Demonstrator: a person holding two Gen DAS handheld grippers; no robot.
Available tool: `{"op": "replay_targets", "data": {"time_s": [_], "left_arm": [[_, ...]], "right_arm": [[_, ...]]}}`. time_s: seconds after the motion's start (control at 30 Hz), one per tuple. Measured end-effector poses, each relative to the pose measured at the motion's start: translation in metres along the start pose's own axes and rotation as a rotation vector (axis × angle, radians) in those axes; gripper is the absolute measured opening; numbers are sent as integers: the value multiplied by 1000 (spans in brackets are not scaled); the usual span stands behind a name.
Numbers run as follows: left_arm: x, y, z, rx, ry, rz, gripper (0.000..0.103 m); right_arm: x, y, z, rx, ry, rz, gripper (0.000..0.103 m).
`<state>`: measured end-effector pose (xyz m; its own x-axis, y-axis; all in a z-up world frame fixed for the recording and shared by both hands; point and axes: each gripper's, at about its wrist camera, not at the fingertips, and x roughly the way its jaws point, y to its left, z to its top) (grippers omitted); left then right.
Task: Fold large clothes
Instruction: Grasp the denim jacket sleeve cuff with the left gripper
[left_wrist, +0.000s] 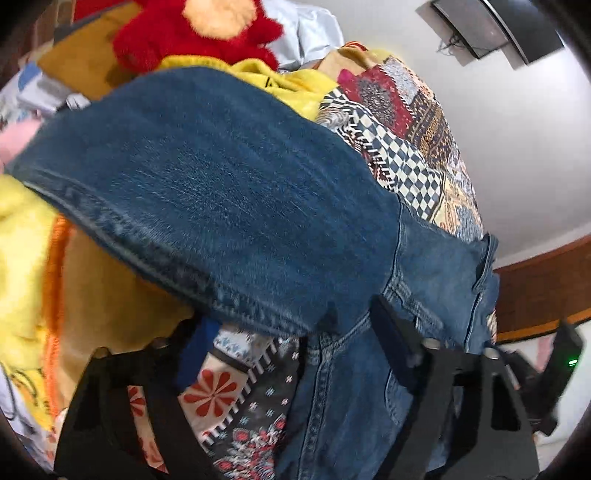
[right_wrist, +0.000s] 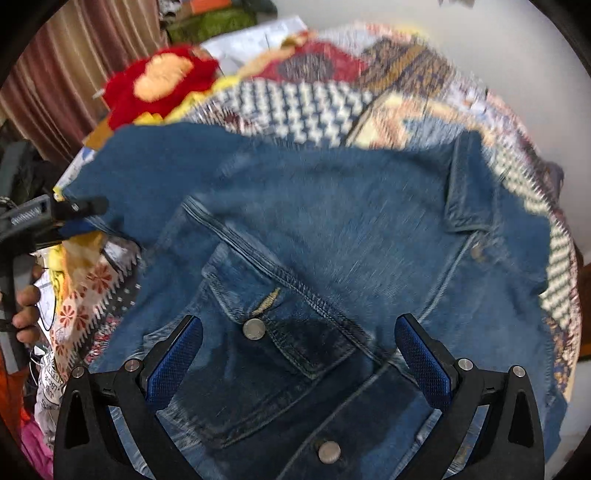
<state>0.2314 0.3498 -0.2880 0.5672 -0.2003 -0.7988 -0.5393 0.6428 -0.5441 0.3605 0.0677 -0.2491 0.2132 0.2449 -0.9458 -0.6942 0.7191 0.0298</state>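
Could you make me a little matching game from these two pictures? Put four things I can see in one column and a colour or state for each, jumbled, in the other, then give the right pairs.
Things:
1. denim jacket
2. plush toy
3. right hand-held gripper
4. chest pocket flap

Colour or state:
A. red with an orange patch, lying at the far side of the pile
B. fastened by a round metal button
C. blue, spread over the patterned bedcover
D. jaws wide apart above the cloth, gripping nothing

Pairs: 1-C, 2-A, 3-D, 4-B
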Motion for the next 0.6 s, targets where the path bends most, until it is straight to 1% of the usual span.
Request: {"op": "replay_targets", "data": {"time_s": [0.03, 0.07, 0.13, 0.2, 0.27, 0.3, 0.33, 0.43, 0.47, 0.5, 0.53, 0.57, 0.6], "left_arm": [[2, 1, 2, -4, -2, 2, 62], [4, 1, 4, -4, -7, 11, 58], [6, 3, 5, -8, -18, 47, 40], [6, 4, 5, -9, -26, 65, 33], [2, 1, 3, 6, -51, 87, 25], [-4, -6, 2, 42, -83, 122, 18], [-8, -14, 1, 81, -111, 156, 15], [-28, -49, -5, 258, -235, 280, 15], [-36, -67, -8, 339, -295, 338, 15], [-42, -79, -9, 388, -332, 363, 15], [-48, -89, -10, 424, -355, 365, 15], [-52, -95, -8, 437, -364, 353, 14], [-57, -105, -6, 449, -370, 324, 14]], "right_arm": [[8, -3, 0, 15, 24, 16, 103], [14, -6, 1, 29, 46, 35, 103], [27, -12, 0, 69, 84, 72, 103], [34, -17, -2, 99, 98, 82, 103], [37, -20, -4, 108, 103, 93, 103], [38, -20, -4, 108, 103, 96, 103], [38, -20, -4, 105, 103, 96, 103], [34, -18, -1, 98, 113, 90, 103], [31, -18, -1, 99, 116, 99, 103], [28, -19, -1, 100, 116, 109, 103], [24, -20, -3, 103, 114, 121, 103], [20, -21, -4, 106, 109, 125, 103], [15, -23, -5, 108, 102, 125, 103]]}}
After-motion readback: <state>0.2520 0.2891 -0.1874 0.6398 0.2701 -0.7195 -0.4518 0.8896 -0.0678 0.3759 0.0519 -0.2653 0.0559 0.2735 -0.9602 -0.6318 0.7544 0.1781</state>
